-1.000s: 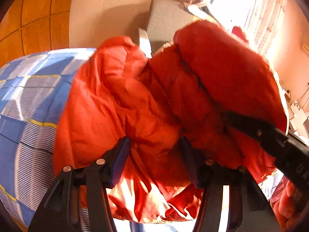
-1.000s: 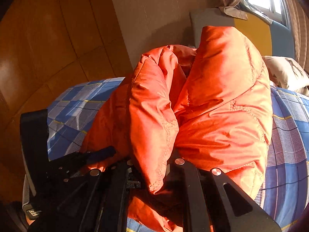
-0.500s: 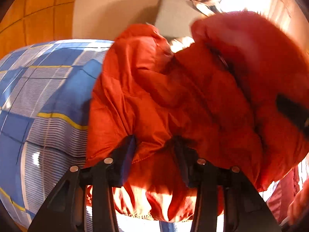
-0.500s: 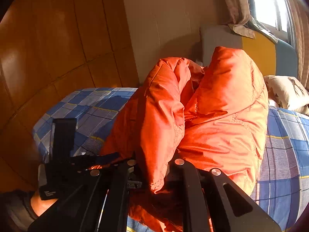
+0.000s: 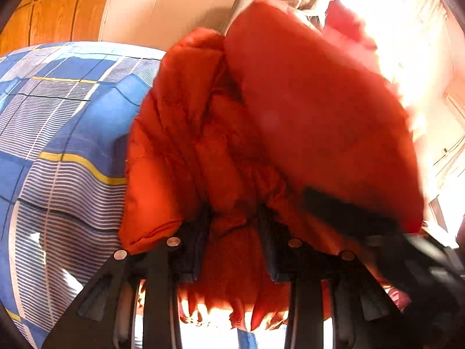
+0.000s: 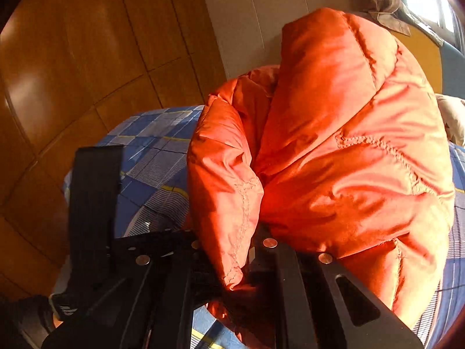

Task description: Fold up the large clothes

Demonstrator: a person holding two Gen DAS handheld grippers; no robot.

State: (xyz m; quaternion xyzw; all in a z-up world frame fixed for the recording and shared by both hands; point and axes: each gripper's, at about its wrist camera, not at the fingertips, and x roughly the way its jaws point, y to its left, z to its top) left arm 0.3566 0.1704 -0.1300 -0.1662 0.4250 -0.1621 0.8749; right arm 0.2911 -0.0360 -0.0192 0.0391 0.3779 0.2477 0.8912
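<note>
An orange padded jacket (image 5: 290, 110) hangs bunched above the blue checked bed cover (image 5: 58, 122). My left gripper (image 5: 234, 229) is shut on a fold of its lower edge, and the fabric fills the space between the fingers. In the right wrist view the jacket (image 6: 334, 151) rises in front of the camera, and my right gripper (image 6: 232, 250) is shut on a stitched hem of it. The left gripper's black body (image 6: 96, 203) shows at the left of that view. The right gripper (image 5: 363, 218) shows blurred at the lower right of the left wrist view.
The blue checked bed cover (image 6: 157, 157) lies under the jacket. A wooden panelled wall (image 6: 87, 58) and a pale wall (image 5: 174, 5) stand behind. A bright window with curtains (image 5: 392, 14) is at the right. A cushion (image 6: 450, 113) lies at the far right.
Both grippers have lifted the jacket higher and drawn it closer to the cameras. More bed cover shows to the left of it. Both grips stay closed.
</note>
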